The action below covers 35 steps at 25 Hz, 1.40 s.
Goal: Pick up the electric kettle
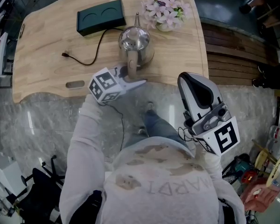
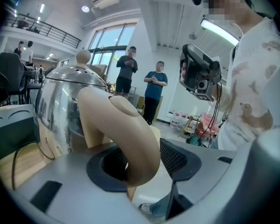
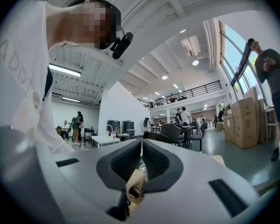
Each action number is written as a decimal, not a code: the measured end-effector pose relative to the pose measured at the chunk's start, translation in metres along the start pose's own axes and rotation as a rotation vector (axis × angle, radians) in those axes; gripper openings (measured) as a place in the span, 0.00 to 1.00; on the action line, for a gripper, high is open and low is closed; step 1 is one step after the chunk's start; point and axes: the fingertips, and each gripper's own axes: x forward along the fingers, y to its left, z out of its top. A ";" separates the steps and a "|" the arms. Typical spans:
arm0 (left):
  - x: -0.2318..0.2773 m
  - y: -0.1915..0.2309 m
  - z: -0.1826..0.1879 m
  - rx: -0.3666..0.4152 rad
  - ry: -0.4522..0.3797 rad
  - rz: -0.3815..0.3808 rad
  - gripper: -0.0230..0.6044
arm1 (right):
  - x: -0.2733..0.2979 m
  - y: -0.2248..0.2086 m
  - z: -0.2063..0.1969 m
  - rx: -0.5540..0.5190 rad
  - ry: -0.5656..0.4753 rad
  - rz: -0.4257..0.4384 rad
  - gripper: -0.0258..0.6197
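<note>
The silver electric kettle [image 1: 135, 42] stands on the wooden table [image 1: 46, 64], close to its near edge, with its beige handle [image 1: 132, 62] turned toward me. My left gripper [image 1: 129, 78] reaches over that edge to the handle. In the left gripper view the handle [image 2: 130, 134] fills the gap between the two pads and touches both, so the left gripper [image 2: 142, 164] is shut on it, with the kettle's body [image 2: 65, 106] behind. My right gripper [image 1: 200, 90] hangs off the table to the right, pads pressed together [image 3: 141, 157] and holding nothing.
A dark green flat box [image 1: 101, 16] lies behind the kettle, and its black cord [image 1: 91, 55] trails to the left. Pink flowers [image 1: 165, 10] stand at the back right. Wooden slats [image 1: 228, 55] run beside the table. Bystanders [image 2: 154, 92] stand far off.
</note>
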 end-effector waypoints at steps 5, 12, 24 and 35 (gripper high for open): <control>0.012 -0.004 0.003 0.000 0.002 -0.017 0.37 | 0.002 0.000 -0.001 -0.001 0.000 0.002 0.07; 0.032 -0.008 0.011 0.020 -0.001 -0.015 0.37 | 0.003 0.000 -0.001 -0.002 0.003 0.003 0.07; 0.051 0.004 0.021 0.075 -0.008 0.142 0.25 | -0.001 -0.002 -0.001 -0.006 0.003 -0.012 0.07; 0.055 0.009 0.035 0.086 -0.025 0.230 0.23 | -0.010 0.001 0.002 -0.022 0.011 -0.032 0.07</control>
